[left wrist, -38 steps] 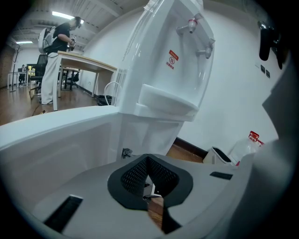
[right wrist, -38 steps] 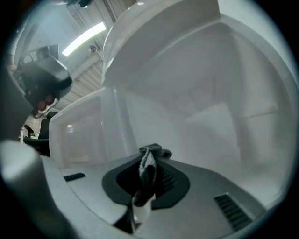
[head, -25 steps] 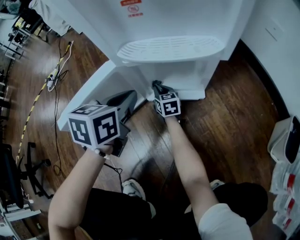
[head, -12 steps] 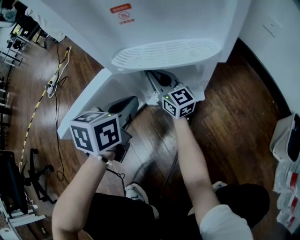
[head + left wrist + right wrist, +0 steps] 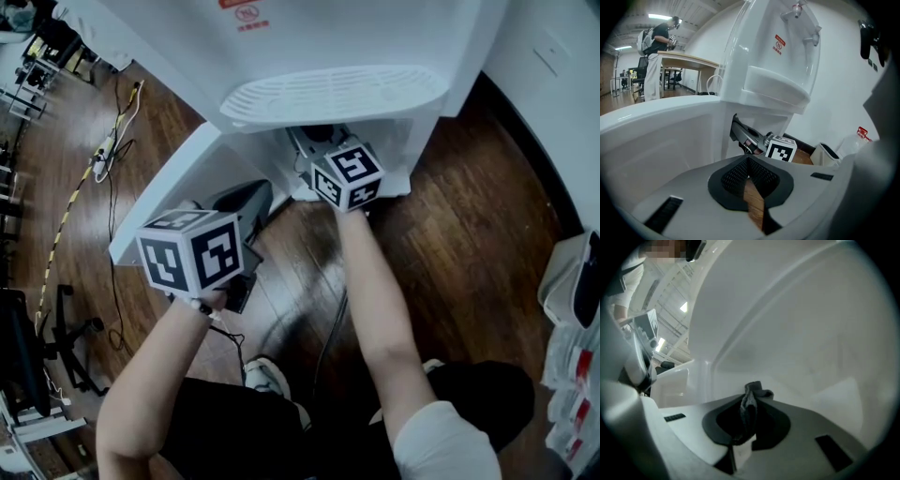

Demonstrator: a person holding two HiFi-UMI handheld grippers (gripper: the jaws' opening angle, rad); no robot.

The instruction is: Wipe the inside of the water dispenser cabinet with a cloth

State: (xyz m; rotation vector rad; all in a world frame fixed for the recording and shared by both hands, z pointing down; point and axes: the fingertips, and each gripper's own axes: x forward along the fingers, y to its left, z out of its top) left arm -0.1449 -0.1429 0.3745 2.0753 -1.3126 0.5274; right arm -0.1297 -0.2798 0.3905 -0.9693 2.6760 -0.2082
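The white water dispenser (image 5: 375, 37) stands ahead, its drip tray (image 5: 337, 94) jutting over the open lower cabinet. The cabinet door (image 5: 173, 192) is swung open to the left. My right gripper (image 5: 322, 142) reaches into the cabinet under the tray and is shut on a dark grey cloth (image 5: 751, 401) with a white tag. In the right gripper view the cloth sticks up from the jaws in front of the white inner wall (image 5: 801, 348). My left gripper (image 5: 251, 201) hovers beside the door, shut with nothing in it (image 5: 749, 162). The right gripper (image 5: 757, 139) also shows in the left gripper view.
Dark wooden floor (image 5: 469, 206) surrounds the dispenser. A yellow cable (image 5: 67, 208) and a power strip (image 5: 103, 157) lie at the left, with a chair base (image 5: 70, 342) below them. A white bin (image 5: 567, 281) stands at the right. A person (image 5: 655, 44) stands by a far table.
My right gripper has moved up and deeper into the cabinet with the cloth. The left gripper has barely moved.
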